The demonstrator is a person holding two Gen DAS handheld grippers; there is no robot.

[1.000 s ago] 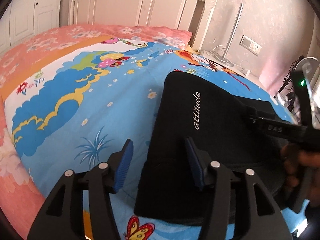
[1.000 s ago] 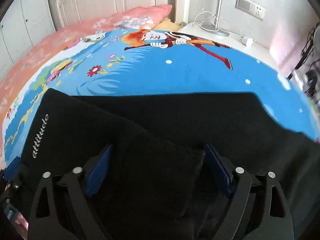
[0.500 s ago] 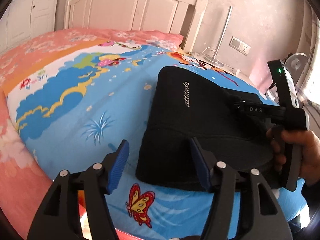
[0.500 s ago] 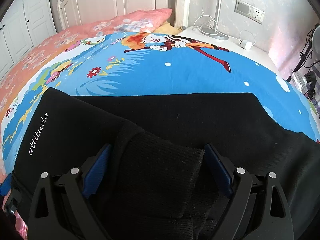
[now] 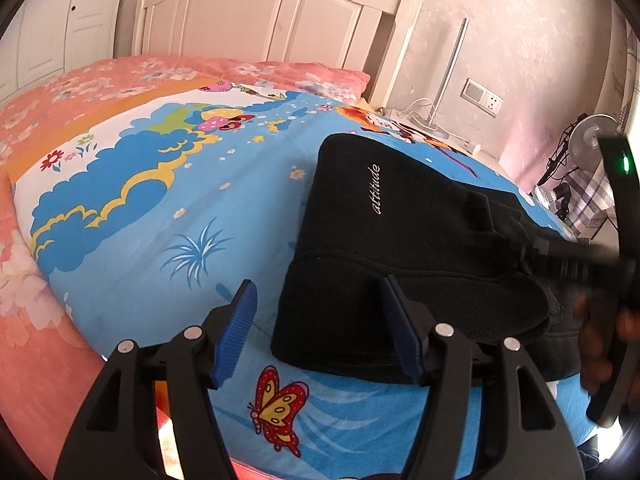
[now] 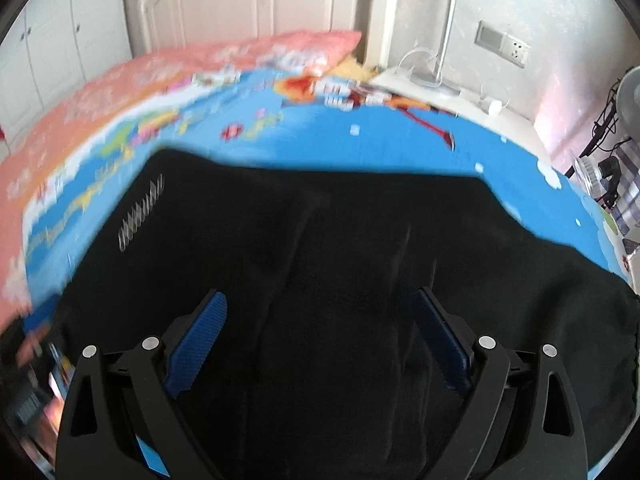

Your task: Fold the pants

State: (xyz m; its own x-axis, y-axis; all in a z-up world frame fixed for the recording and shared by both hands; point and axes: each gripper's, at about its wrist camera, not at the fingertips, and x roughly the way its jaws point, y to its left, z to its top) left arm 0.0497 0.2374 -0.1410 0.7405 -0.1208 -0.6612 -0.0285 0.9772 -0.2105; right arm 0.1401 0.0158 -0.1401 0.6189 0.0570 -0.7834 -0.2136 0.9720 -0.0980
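Left wrist view: my left gripper (image 5: 320, 328) hangs spread, empty, over the cartoon bedsheet (image 5: 168, 216), at the folded black pants' (image 5: 380, 248) corner; my right gripper (image 6: 320, 340), jaws just widening, gapes above them, nightstand (image 6: 448, 96) beyond.

1 pair of black pants (image 5: 404, 240) folded on 1 bed (image 5: 160, 216), 2 grippers, the left gripper (image 5: 320, 330) and the right gripper (image 6: 320, 338), 1 white headboard (image 5: 280, 12), 1 pink pillow (image 6: 280, 50), 1 lamp (image 5: 444, 88), 1 wall socket plate (image 6: 502, 44), 1 hand (image 5: 600, 344)
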